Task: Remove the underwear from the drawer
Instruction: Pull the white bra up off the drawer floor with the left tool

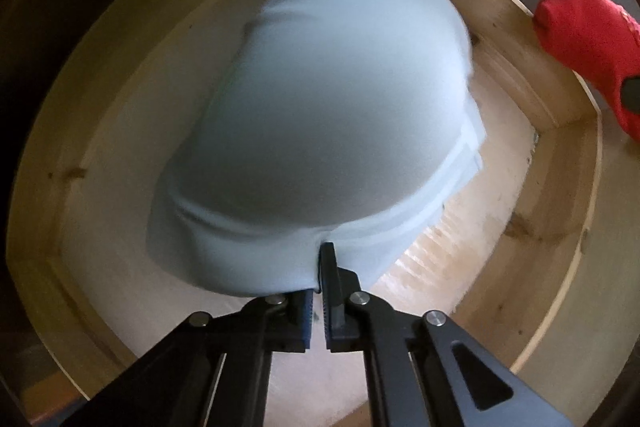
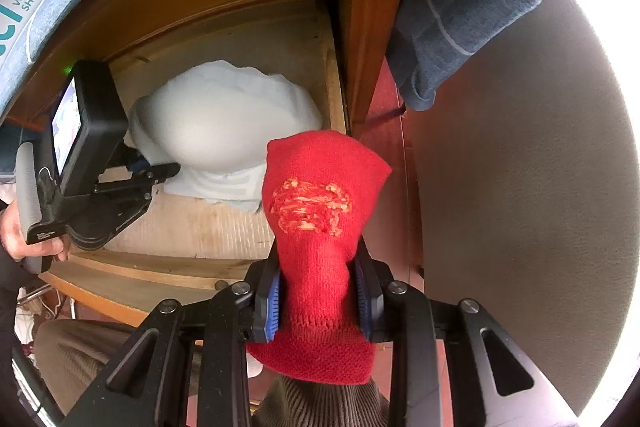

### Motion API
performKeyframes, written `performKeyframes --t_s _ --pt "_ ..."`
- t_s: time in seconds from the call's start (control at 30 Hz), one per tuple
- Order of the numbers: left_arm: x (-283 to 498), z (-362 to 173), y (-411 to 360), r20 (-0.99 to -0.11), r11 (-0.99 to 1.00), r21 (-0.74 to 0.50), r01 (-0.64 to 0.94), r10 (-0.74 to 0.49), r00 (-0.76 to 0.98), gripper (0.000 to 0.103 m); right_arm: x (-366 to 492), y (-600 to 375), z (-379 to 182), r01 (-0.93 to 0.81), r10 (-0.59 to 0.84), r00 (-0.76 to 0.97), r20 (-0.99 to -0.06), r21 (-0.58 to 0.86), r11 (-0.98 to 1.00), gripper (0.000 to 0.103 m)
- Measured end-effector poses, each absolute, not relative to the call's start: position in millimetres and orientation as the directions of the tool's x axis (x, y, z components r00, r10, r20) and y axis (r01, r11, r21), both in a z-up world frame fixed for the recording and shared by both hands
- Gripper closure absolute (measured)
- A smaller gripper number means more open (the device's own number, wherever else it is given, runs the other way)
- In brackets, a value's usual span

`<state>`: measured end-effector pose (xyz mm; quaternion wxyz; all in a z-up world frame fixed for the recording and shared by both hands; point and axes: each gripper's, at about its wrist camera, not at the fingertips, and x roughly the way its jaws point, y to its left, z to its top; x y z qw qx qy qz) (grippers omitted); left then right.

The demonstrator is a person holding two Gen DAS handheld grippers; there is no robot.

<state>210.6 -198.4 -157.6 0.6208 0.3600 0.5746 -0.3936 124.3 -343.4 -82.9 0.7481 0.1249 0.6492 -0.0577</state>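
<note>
Down inside the drawer (image 1: 516,27), your left claw (image 1: 320,267) was clamped on the white underwear's (image 1: 320,87) edge; lifting straight up would have cleared the wall. Your right claw (image 2: 318,291) gripped a red sock (image 2: 320,195).

The pale blue underwear (image 1: 320,99) is a soft, puffy bundle (folded edges show underneath) inside the open wooden drawer (image 1: 552,235).
</note>
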Motion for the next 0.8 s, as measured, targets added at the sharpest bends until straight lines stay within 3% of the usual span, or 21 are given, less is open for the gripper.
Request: performKeyframes --t_s 0.8 --pt "186.3 -127.7 -136.6 -1.0 0.555 0.014 0.832 0.01 0.01 0.1 123.3 -347.7 -80.3 0.243 0.111 0.163 -0.98 0.149 0.959 0.076"
